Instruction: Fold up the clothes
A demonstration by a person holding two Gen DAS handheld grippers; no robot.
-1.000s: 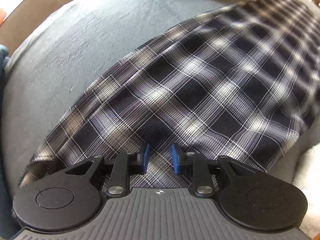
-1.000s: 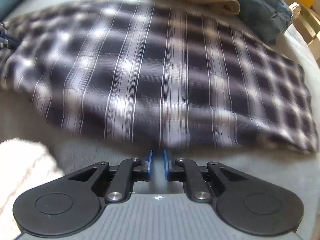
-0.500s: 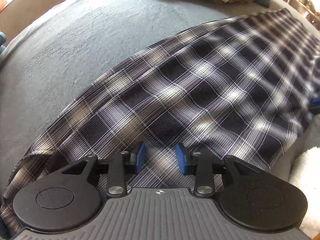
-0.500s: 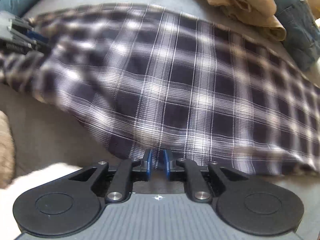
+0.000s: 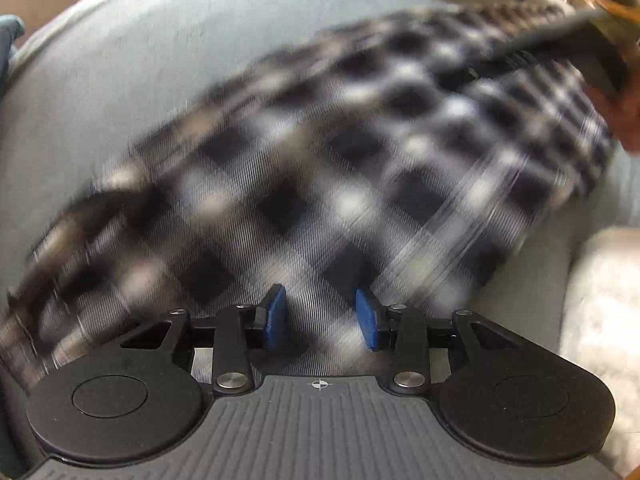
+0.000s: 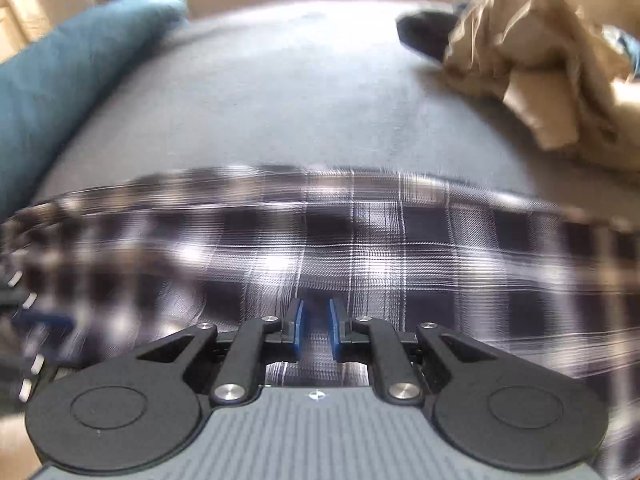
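Note:
A dark blue and white plaid shirt (image 5: 320,184) lies spread on the grey bed cover (image 5: 140,60), blurred by motion. My left gripper (image 5: 320,316) hovers over its near part, open, with the cloth showing between the blue pads. My right gripper (image 6: 316,328) sits on the plaid shirt (image 6: 400,248), its pads nearly together with a strip of fabric between them. In the left wrist view the right gripper (image 5: 592,48) and a hand (image 5: 624,120) appear over the shirt's far right end. The left gripper (image 6: 24,320) is a blur at the left edge of the right wrist view.
A crumpled beige garment (image 6: 540,60) and a dark item (image 6: 428,36) lie at the far right of the grey bed cover (image 6: 300,92). A blue pillow (image 6: 60,80) lines the left side. A white fluffy fabric (image 5: 600,300) lies beside the shirt's near right.
My left gripper's pads have spread wider over the shirt. My right gripper has swung from the shirt's near edge onto the shirt, now facing the far side of the bed. The cloth is moving.

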